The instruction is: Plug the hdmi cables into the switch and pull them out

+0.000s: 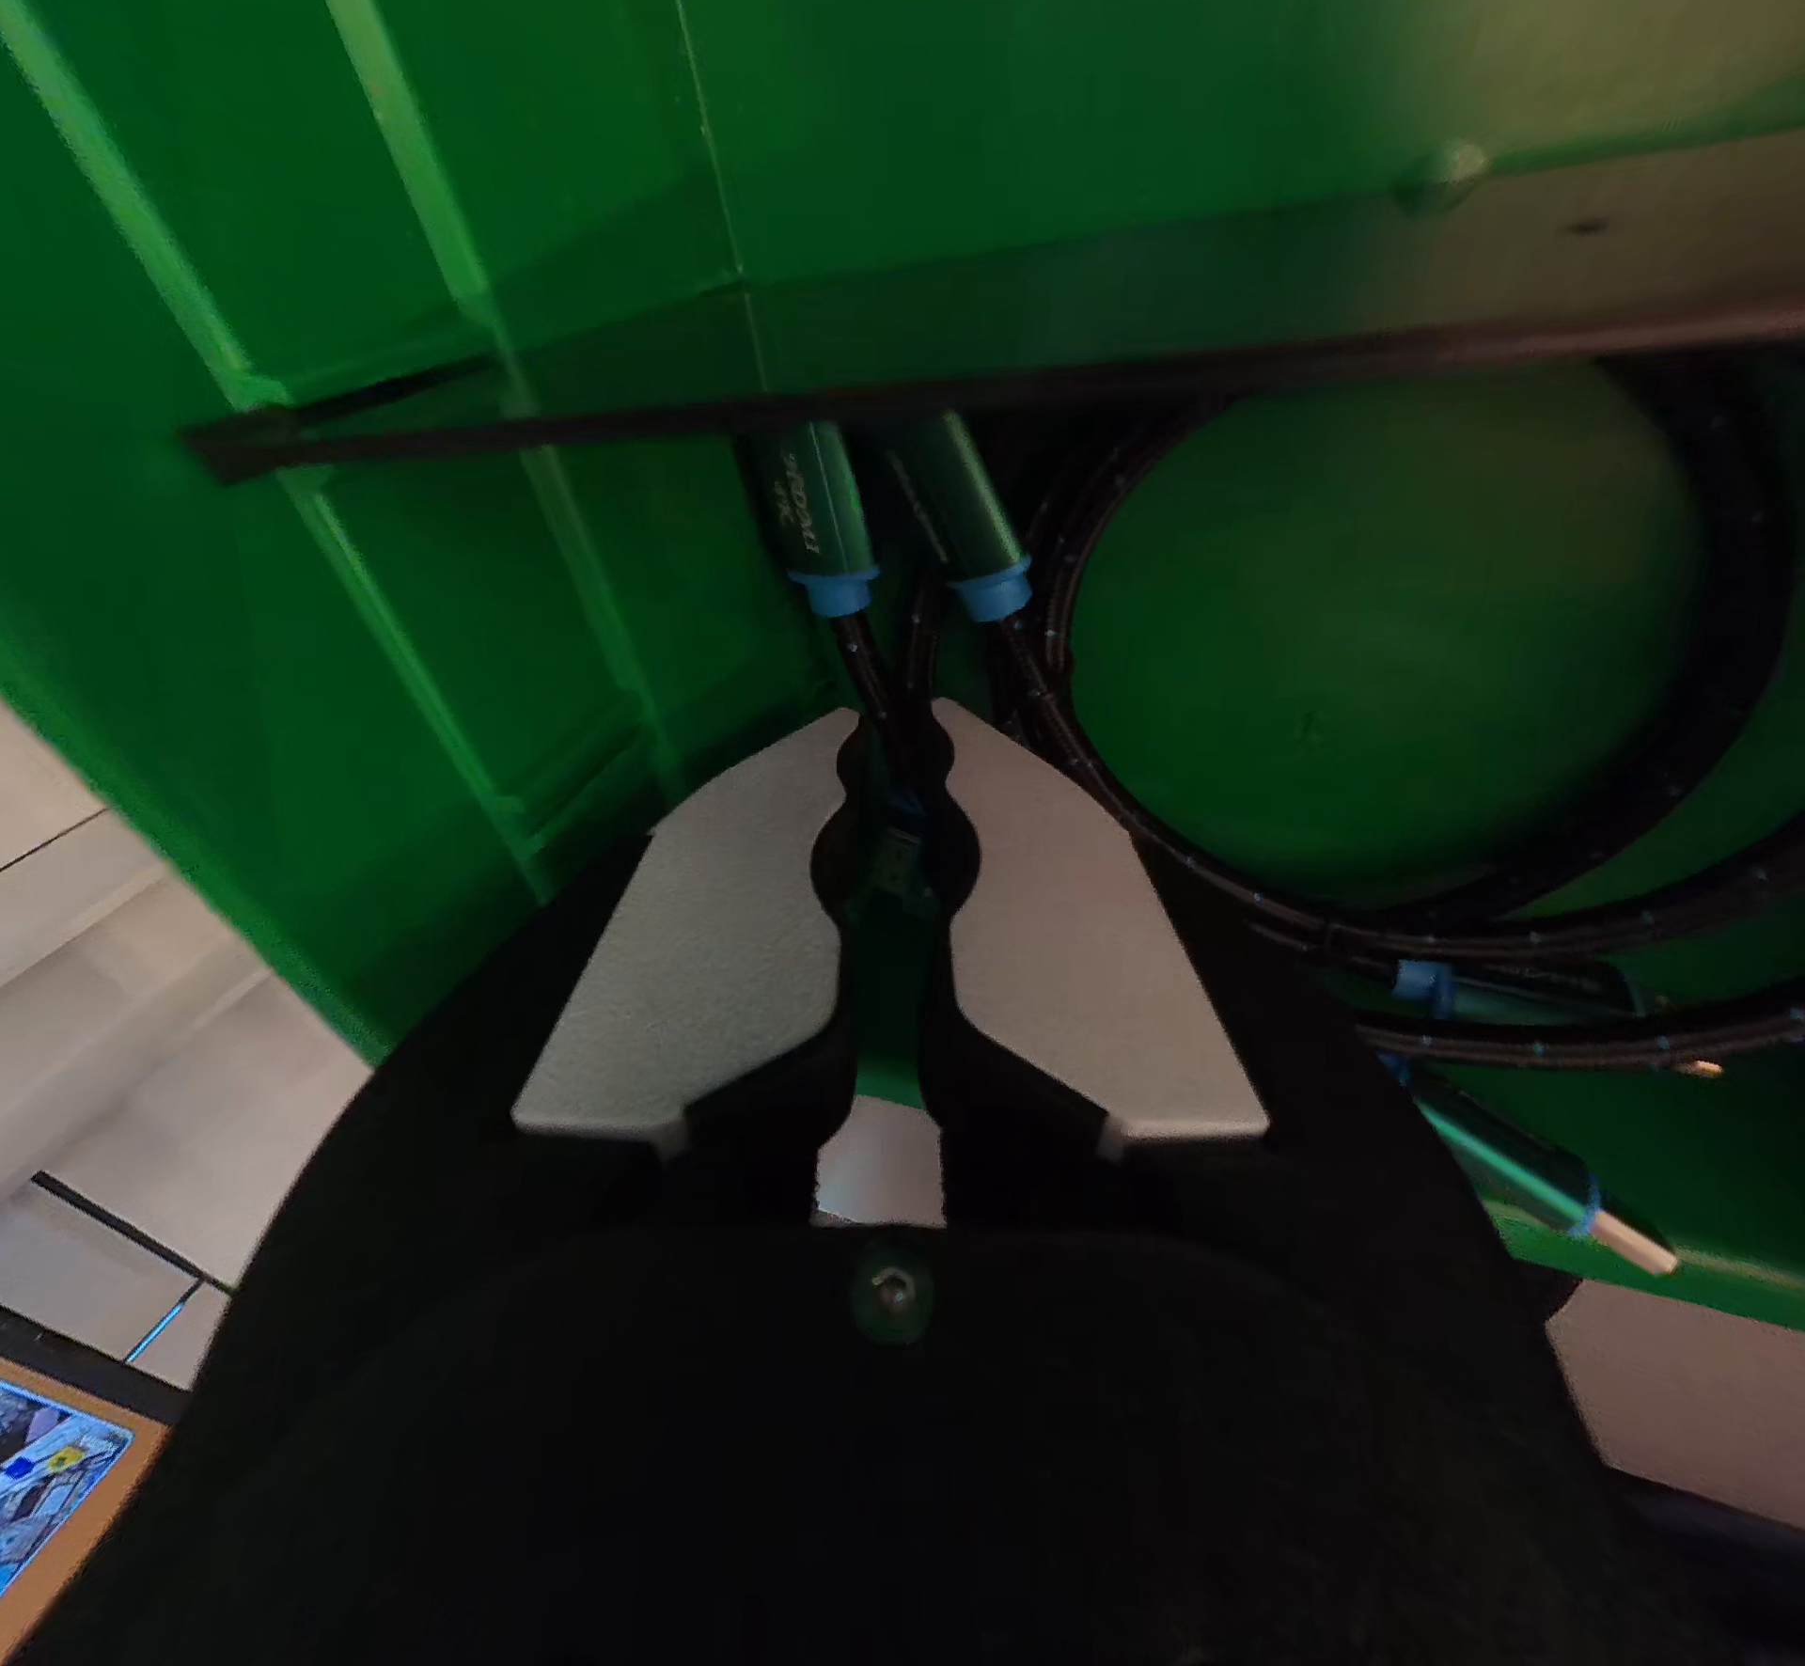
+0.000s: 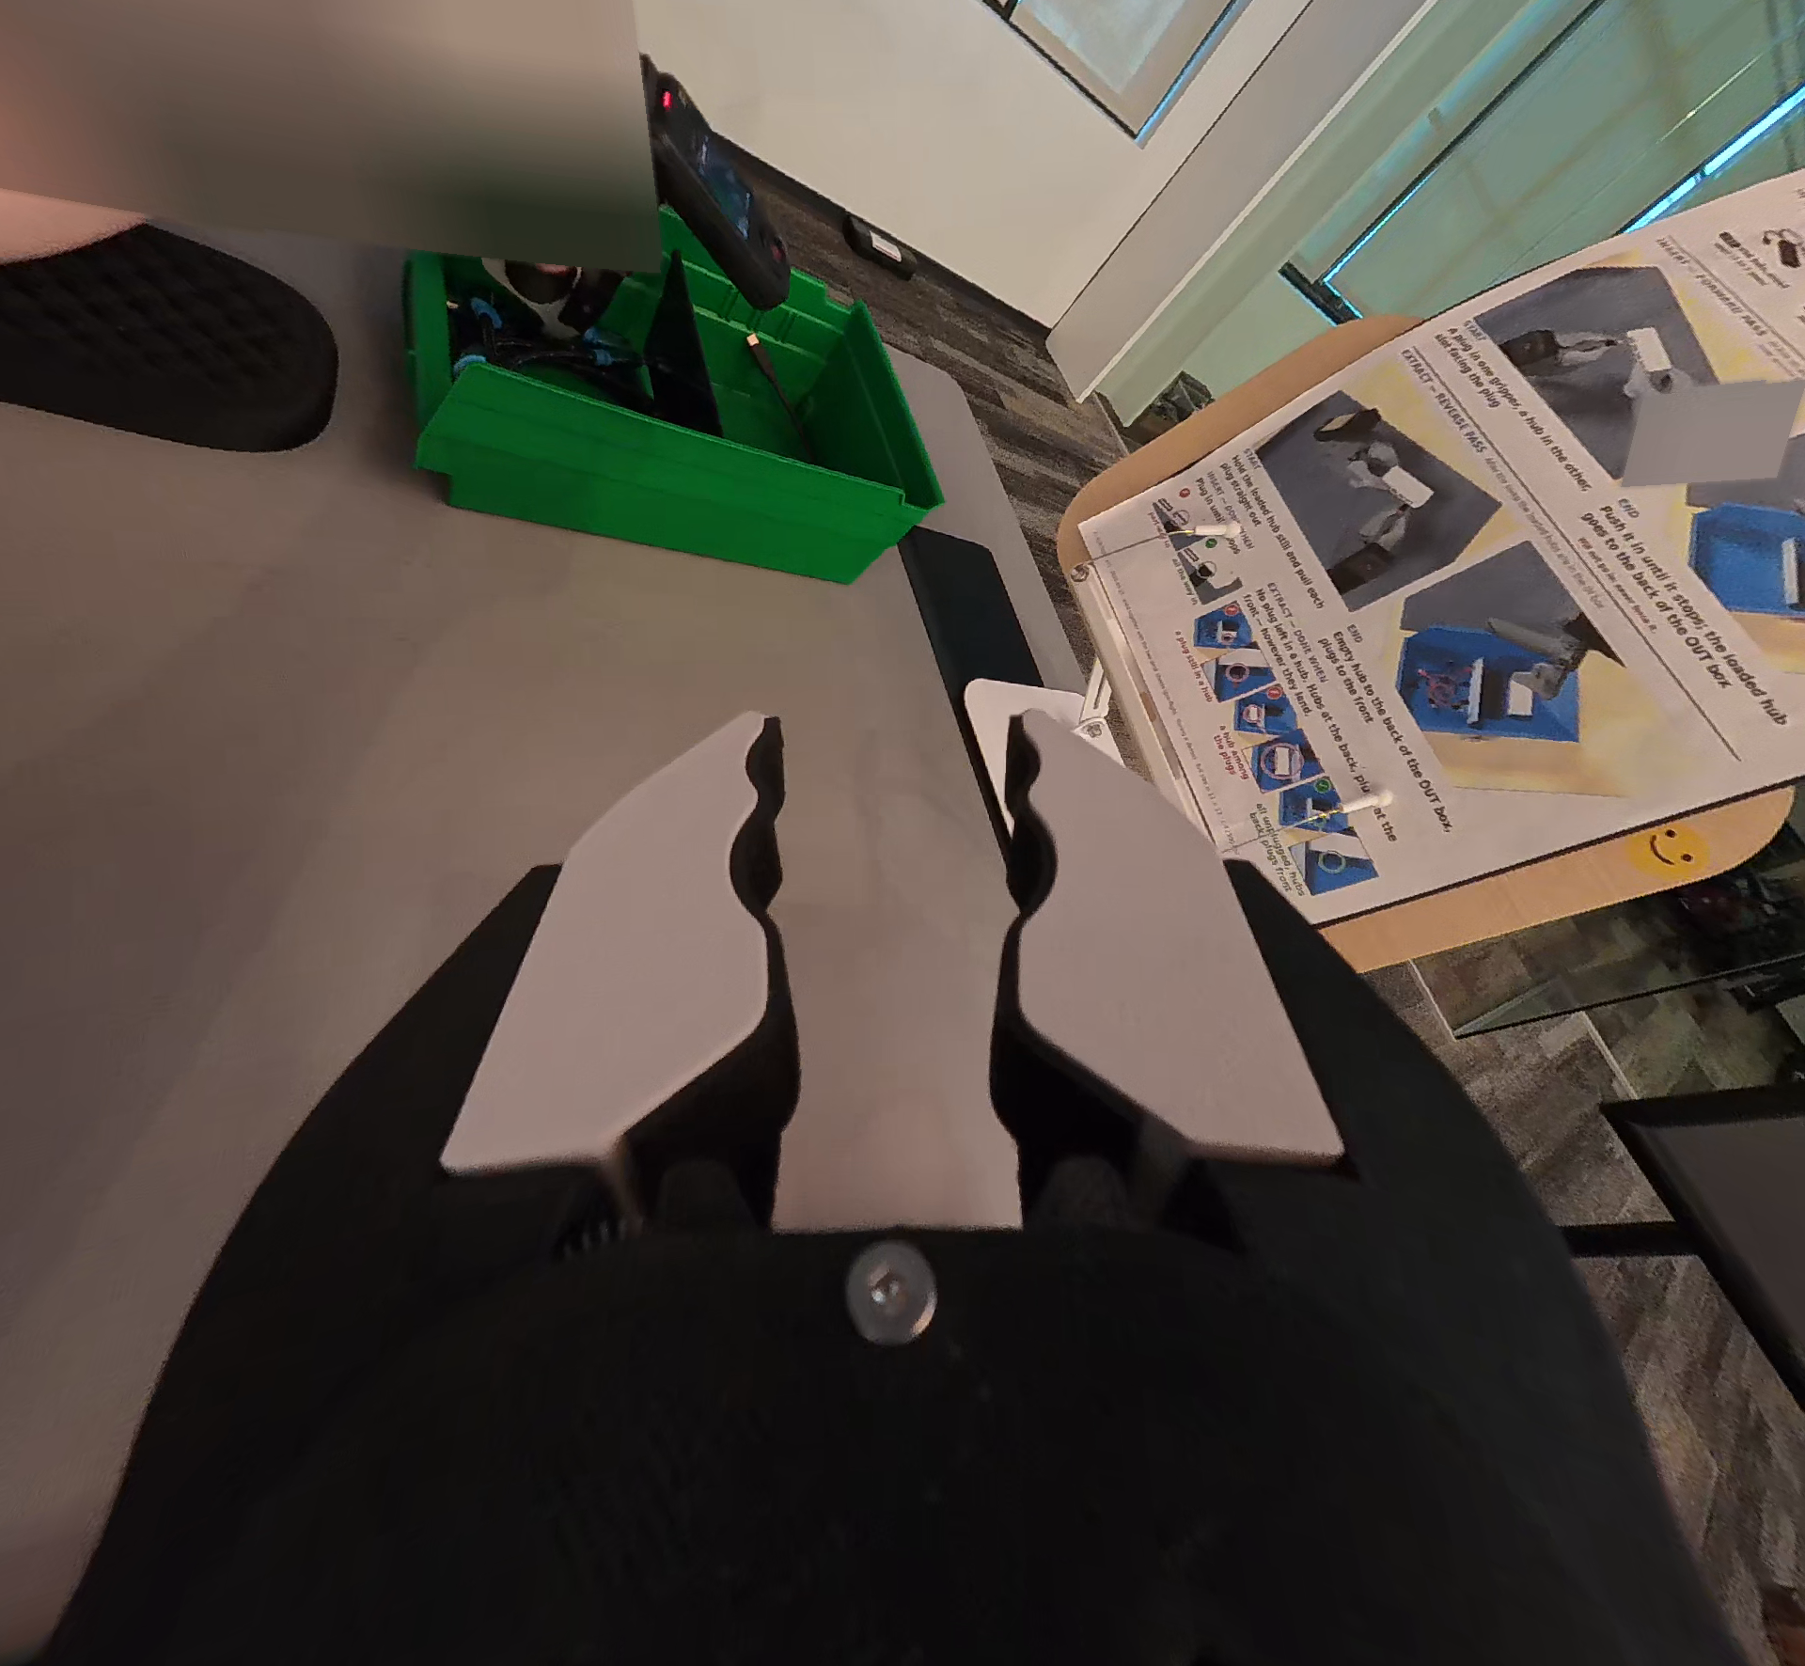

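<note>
HDMI cables [image 1: 1123,799] lie coiled in the green bin [image 1: 391,252], seen close in the left wrist view. Left to right: two plugs [image 1: 820,506] with blue collars stand side by side, their tips hidden behind a thin black divider [image 1: 879,393]; a black braided coil loops over the bin floor; two more plugs lie at the right edge, one [image 1: 1524,1180] showing its gold tip. Four plugs counted — the switch itself cannot be made out. The left gripper [image 1: 894,730] has its fingers nearly together around a dark plug end and braided cable; exactly what it pinches is shadowed.

In the right wrist view the bin sits far off on the grey table [image 2: 391,740], a black divider upright inside. The right gripper [image 2: 894,740] hangs over the table, spread and empty. An instruction sheet [image 2: 1465,593] lies on a wooden board [image 2: 1563,867] to the right.
</note>
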